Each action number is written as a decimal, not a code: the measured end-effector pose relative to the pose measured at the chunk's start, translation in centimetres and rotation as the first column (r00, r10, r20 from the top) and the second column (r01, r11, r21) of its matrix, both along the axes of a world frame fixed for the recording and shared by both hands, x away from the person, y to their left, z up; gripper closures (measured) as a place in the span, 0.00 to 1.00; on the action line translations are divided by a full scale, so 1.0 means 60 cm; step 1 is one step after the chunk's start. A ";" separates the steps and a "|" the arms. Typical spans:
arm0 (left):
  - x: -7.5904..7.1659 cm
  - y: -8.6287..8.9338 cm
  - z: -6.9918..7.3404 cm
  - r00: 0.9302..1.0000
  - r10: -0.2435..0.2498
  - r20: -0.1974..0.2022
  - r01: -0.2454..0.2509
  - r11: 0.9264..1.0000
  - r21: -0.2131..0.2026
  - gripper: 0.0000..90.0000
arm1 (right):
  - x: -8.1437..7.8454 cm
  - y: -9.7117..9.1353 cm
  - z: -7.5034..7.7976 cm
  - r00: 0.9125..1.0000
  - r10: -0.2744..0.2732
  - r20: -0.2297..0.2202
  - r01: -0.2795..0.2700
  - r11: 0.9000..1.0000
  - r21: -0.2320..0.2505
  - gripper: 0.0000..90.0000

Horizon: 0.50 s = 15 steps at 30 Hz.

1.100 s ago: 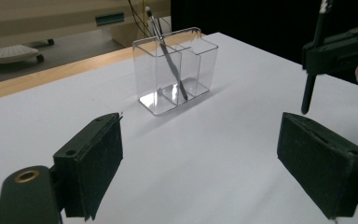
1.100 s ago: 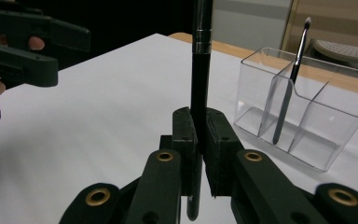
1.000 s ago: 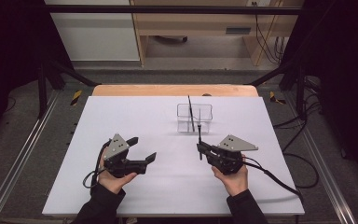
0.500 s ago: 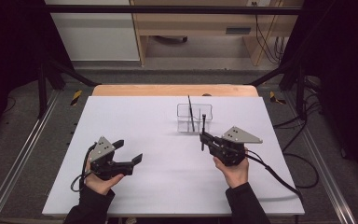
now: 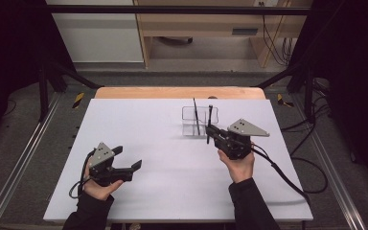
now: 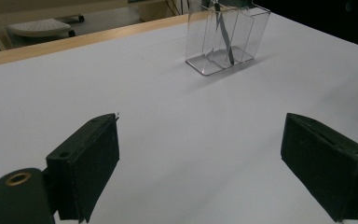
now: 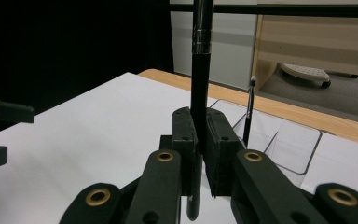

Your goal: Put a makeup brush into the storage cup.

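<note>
**Black brush pinched upright beside clear organiser**

Right gripper (image 5: 211, 130): fingers (image 7: 185, 140) pinched a slim black makeup brush (image 7: 200, 70), upright, just beside the clear plastic compartmented organiser (image 5: 191, 125), which held a second thin black brush (image 5: 196, 116). Left gripper (image 5: 127, 160): fingers (image 6: 86, 158) spread, over the white worktop (image 5: 163, 143).

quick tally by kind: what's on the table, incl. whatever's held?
Brushes: 2, one in the holder, one held upright in the right claw, its handle between the jaws
Clear holder: 1
Total: 3
</note>
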State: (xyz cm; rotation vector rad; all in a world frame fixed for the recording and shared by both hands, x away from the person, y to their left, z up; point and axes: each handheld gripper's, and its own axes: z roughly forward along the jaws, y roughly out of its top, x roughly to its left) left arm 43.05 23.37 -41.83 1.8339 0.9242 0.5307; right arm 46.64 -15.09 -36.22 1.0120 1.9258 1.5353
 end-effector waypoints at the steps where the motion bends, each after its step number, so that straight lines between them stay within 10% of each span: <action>1: 0.000 0.001 -0.001 1.000 0.001 -0.002 -0.001 1.000 0.000 0.12 | 0.003 0.000 0.001 1.000 -0.005 0.000 0.005 1.000 0.002 0.94; 15: 0.007 0.023 -0.021 0.999 0.037 -0.032 -0.036 0.999 0.025 0.11 | 0.048 0.009 0.007 0.998 -0.067 -0.016 0.067 0.998 0.018 0.94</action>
